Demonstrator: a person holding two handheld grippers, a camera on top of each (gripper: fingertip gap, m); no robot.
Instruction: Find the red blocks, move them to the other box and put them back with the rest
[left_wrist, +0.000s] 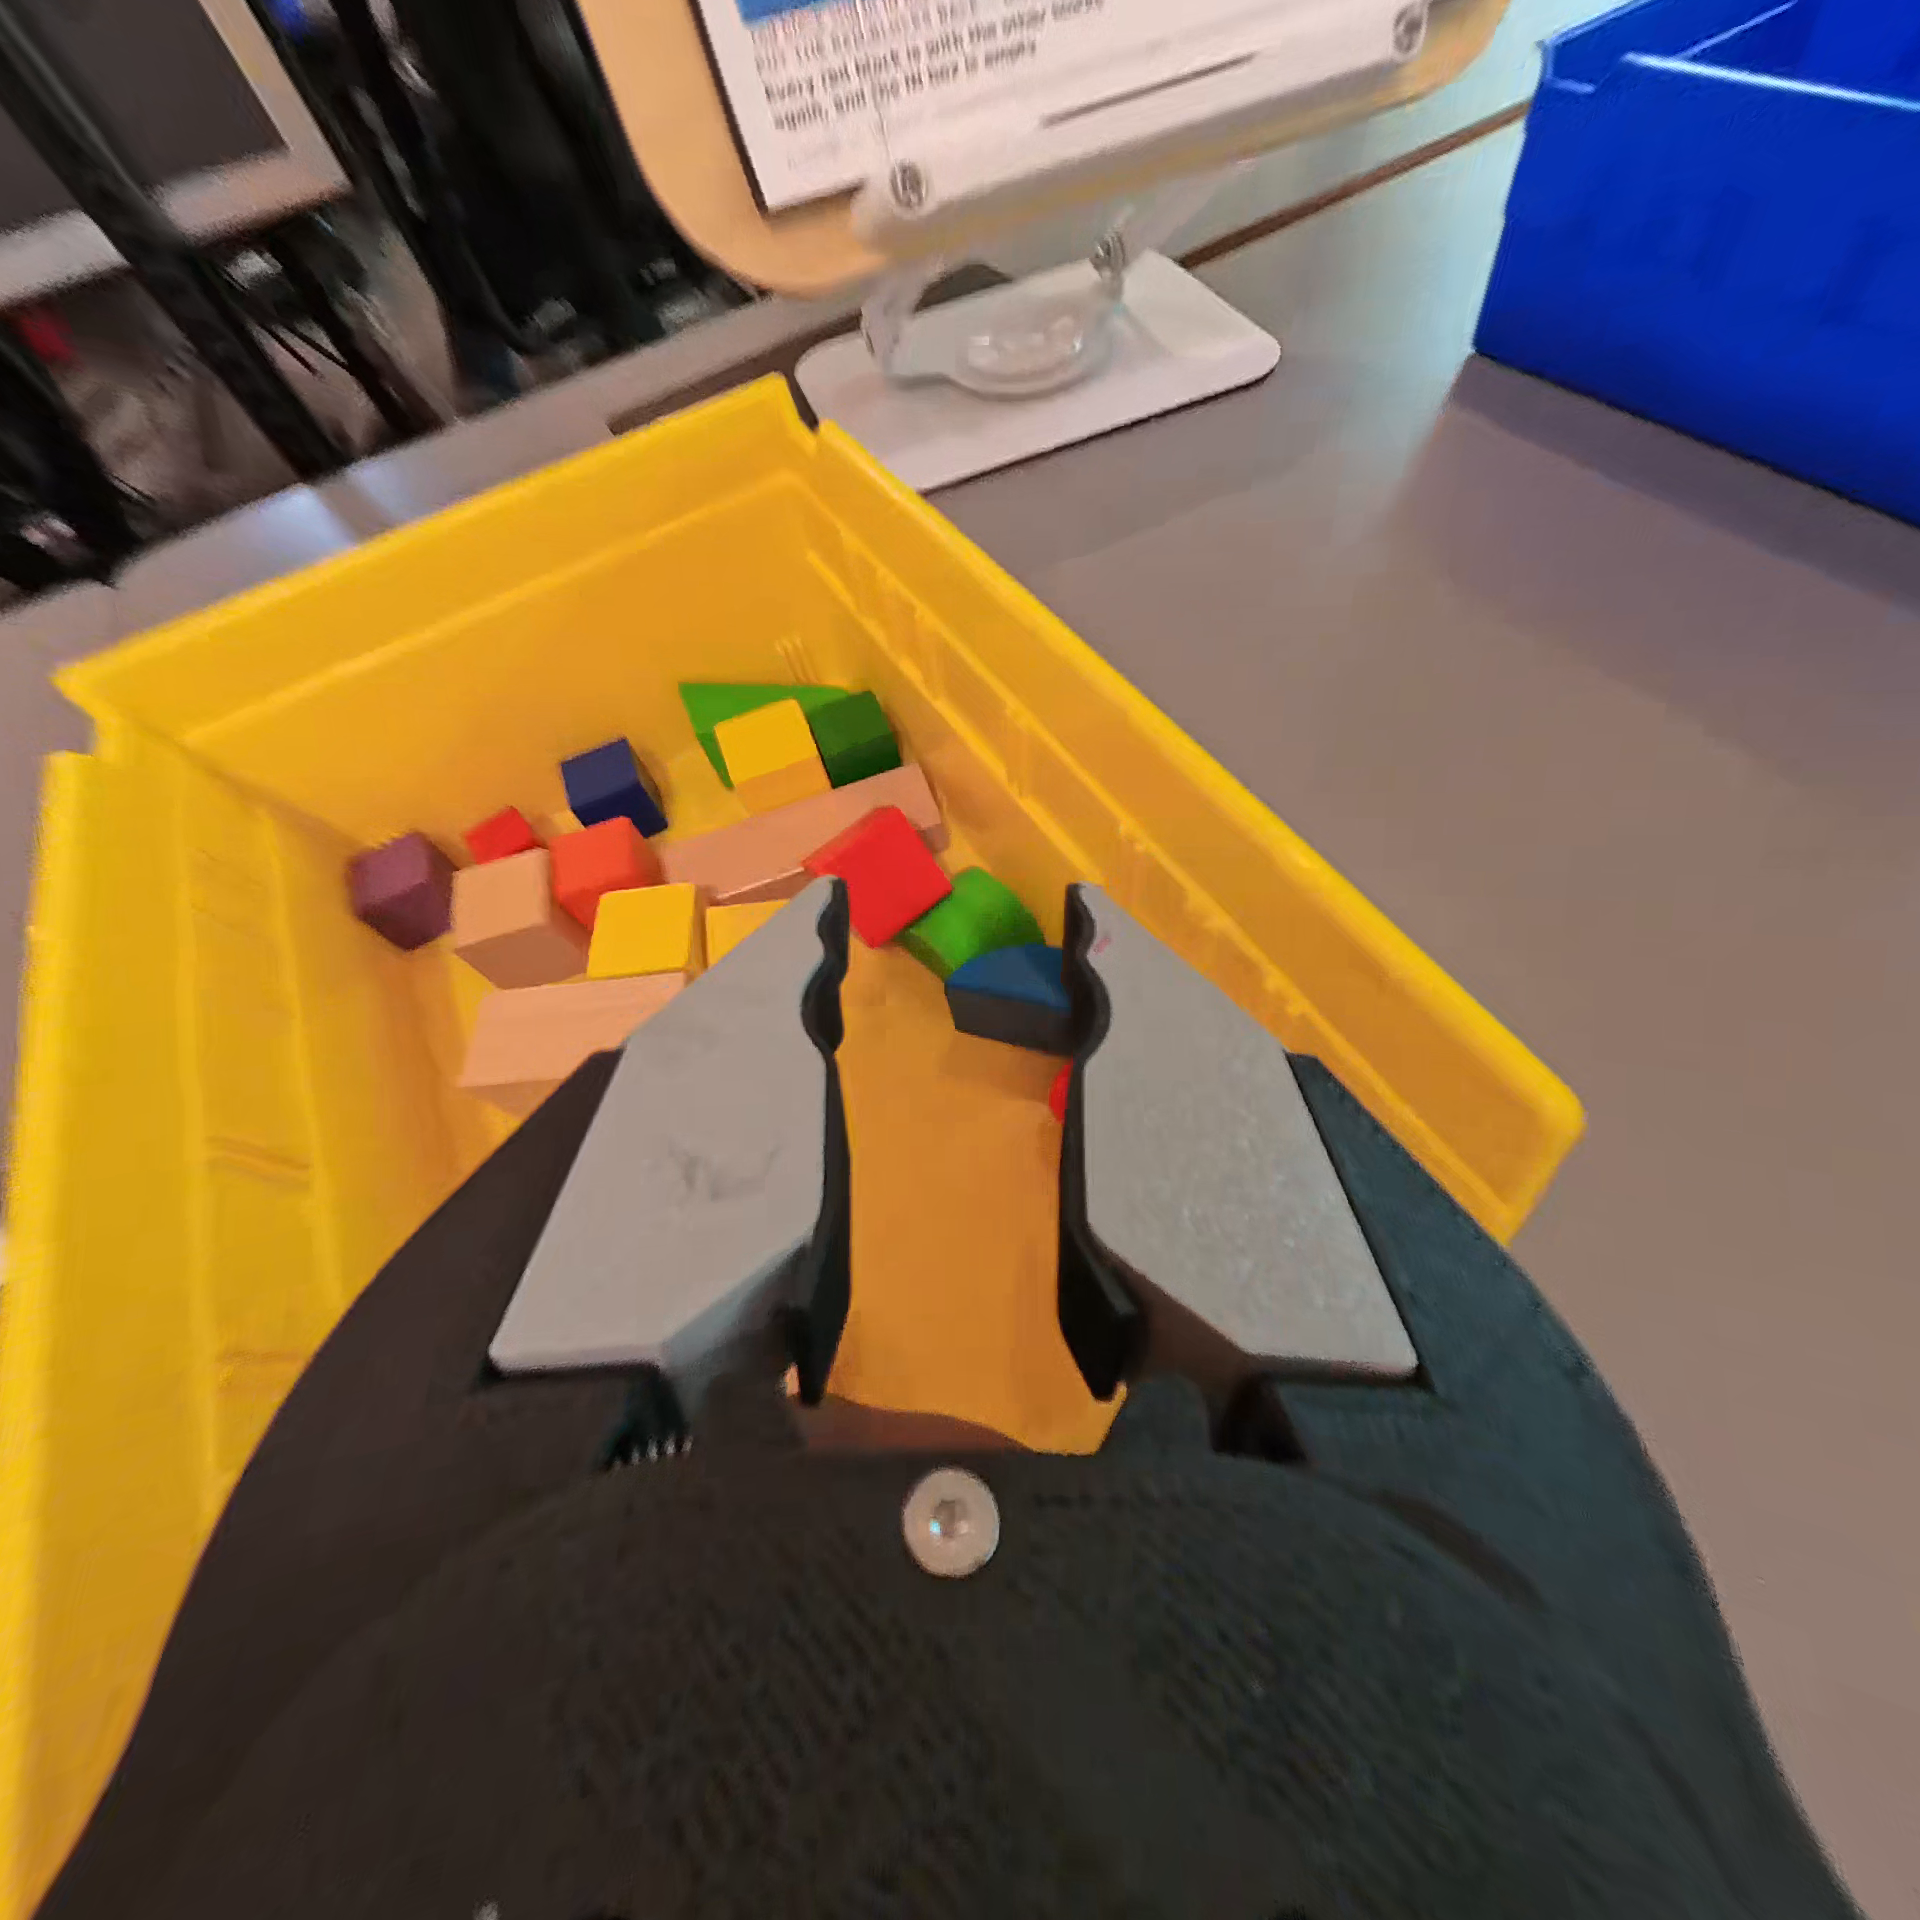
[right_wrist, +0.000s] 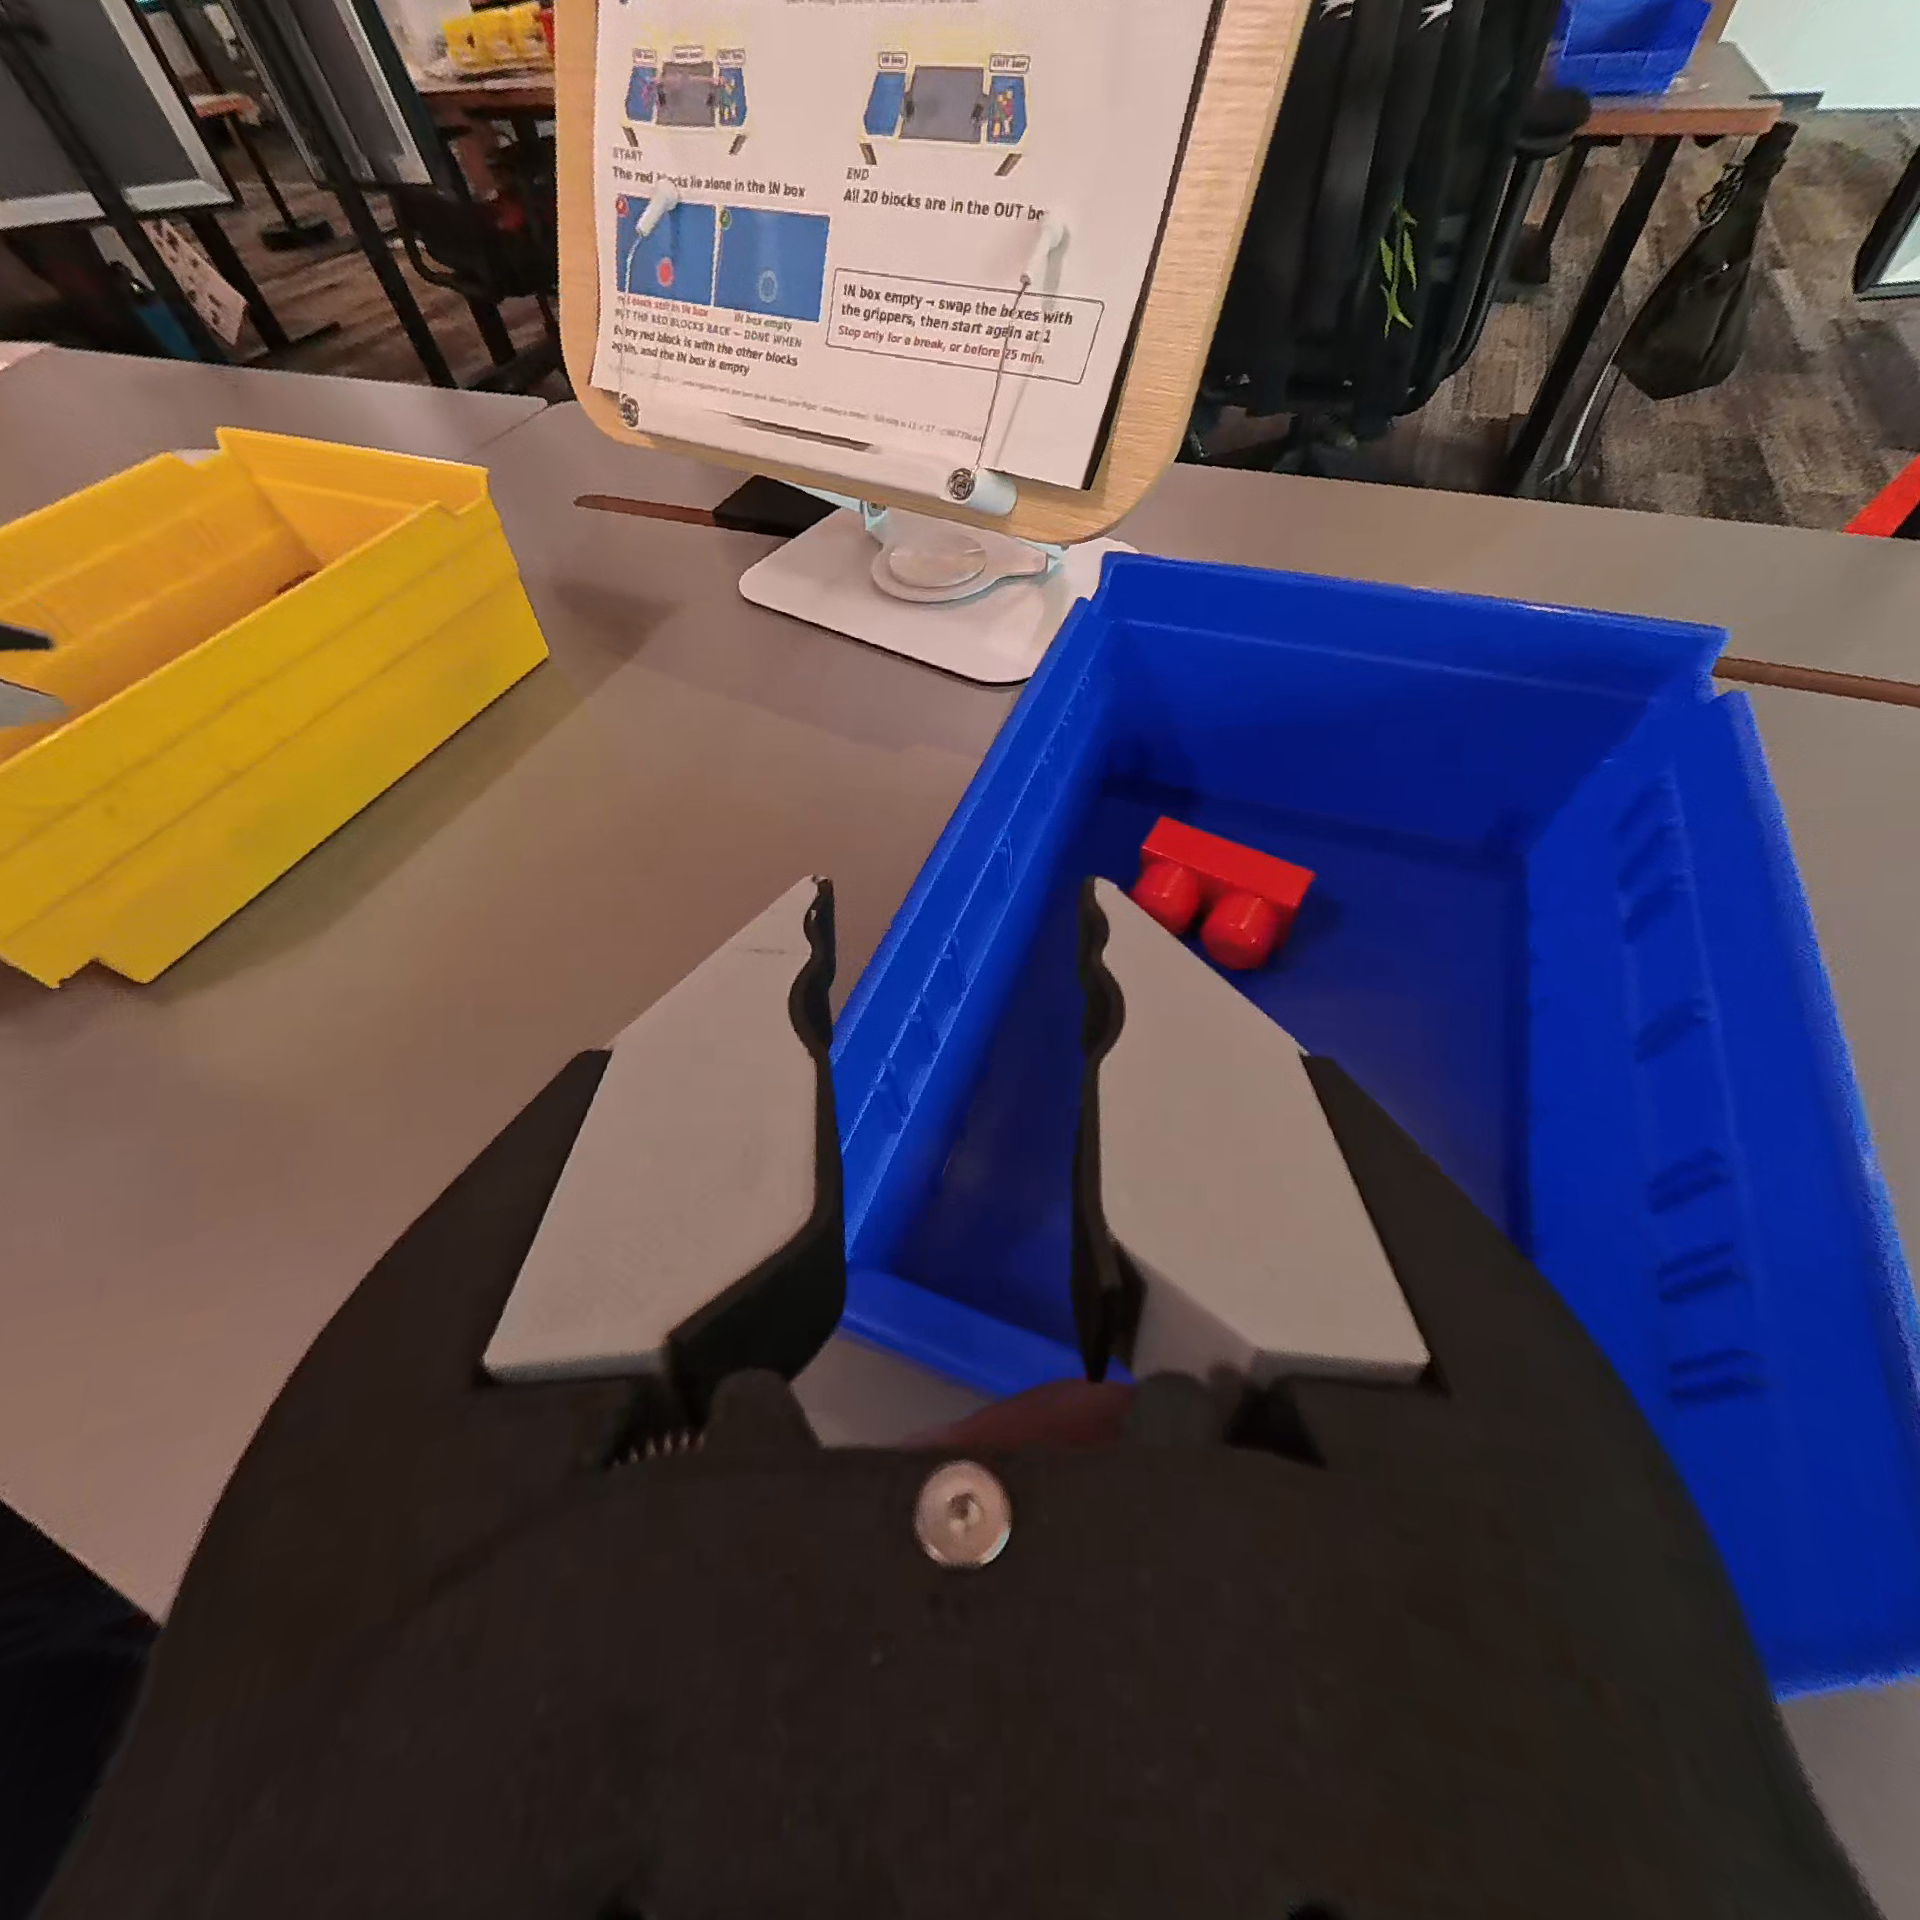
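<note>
The red block (right_wrist: 1221, 899) lies just beyond the released right gripper (right_wrist: 951, 899), slightly right, inside the blue box (right_wrist: 1621, 935).

Left wrist view looks closely down into the yellow box (left_wrist: 416, 644); right views blue box (right_wrist: 1299, 665); both share the table (right_wrist: 623, 831).

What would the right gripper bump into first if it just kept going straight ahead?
Probably the blue box: the open right gripper straddles its left wall, pointing inside. The red block lies slightly right of that line, though depth is unclear.
</note>
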